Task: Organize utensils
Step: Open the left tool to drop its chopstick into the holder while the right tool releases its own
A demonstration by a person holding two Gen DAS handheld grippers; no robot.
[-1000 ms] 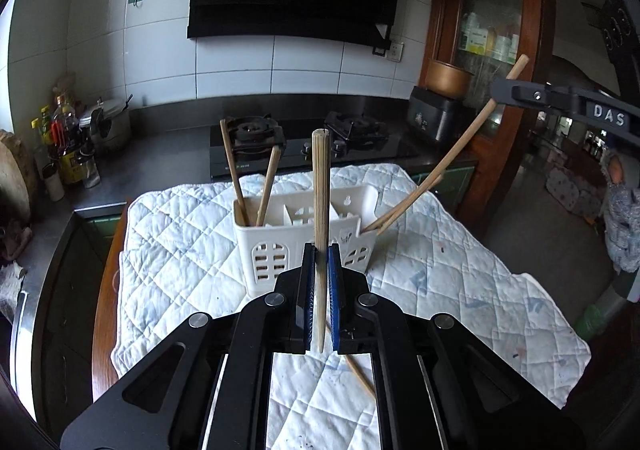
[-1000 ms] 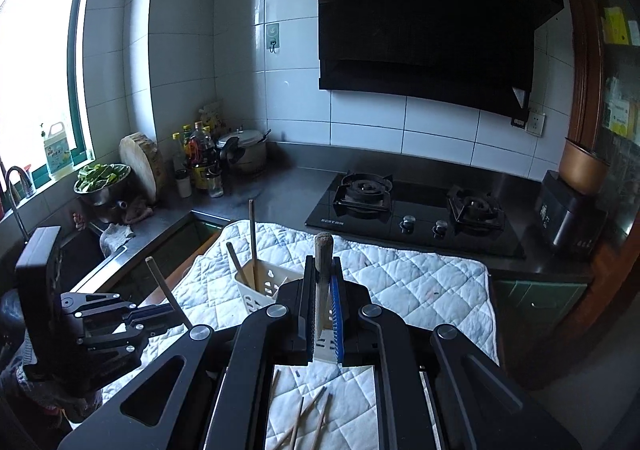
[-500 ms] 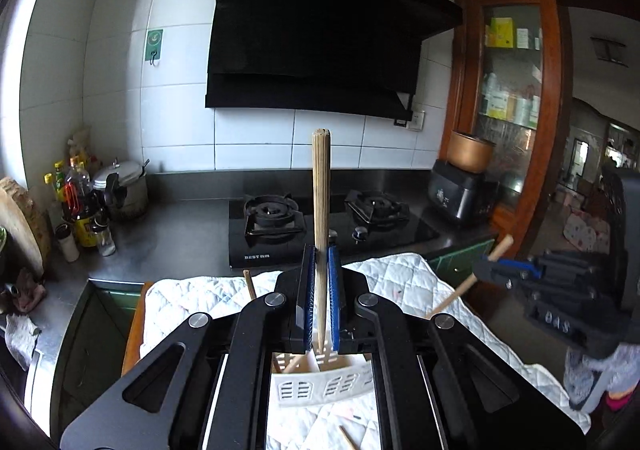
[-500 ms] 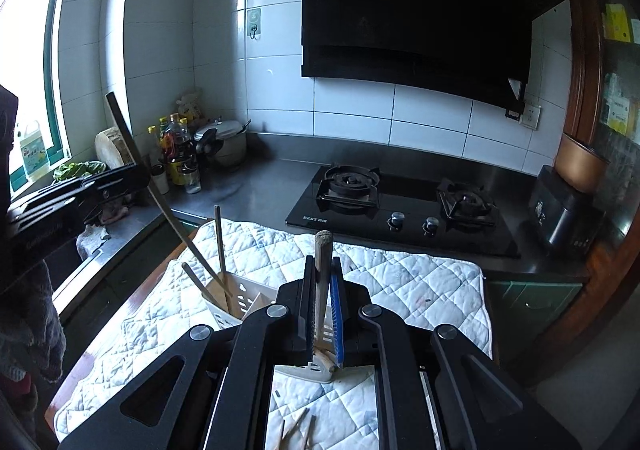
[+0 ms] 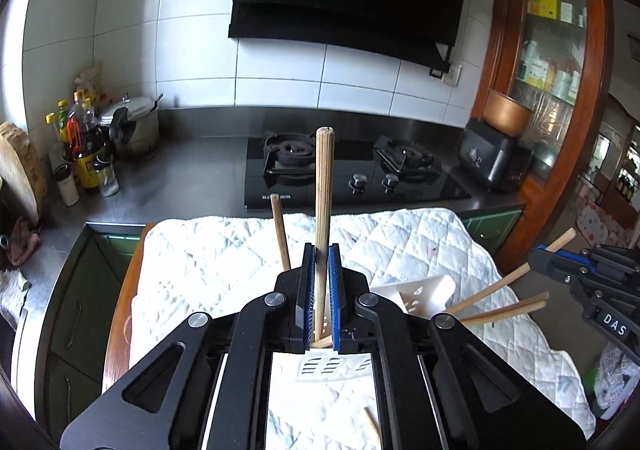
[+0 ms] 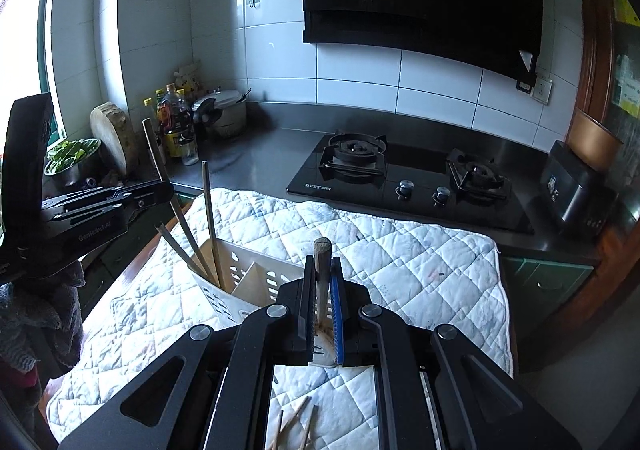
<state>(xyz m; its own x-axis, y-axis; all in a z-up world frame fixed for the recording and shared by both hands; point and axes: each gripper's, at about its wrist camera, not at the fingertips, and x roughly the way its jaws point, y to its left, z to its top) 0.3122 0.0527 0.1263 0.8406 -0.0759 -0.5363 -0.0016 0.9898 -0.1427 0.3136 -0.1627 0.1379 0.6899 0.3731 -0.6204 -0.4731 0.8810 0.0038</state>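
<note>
Left gripper [image 5: 320,290] jaws clamped on an upright chopstick [image 5: 323,217]; right gripper [image 6: 321,302] jaws clamped on a wooden handle [image 6: 321,262]. White caddy [image 6: 256,282] sits on the quilt [image 6: 400,258] over the tabletop, holding chopsticks at its left end, with loose sticks [image 6: 294,424] on the near quilt.

Both wrist views high, close over white holder [image 5: 420,292], facing stove [image 6: 404,177], each showing the other.
</note>
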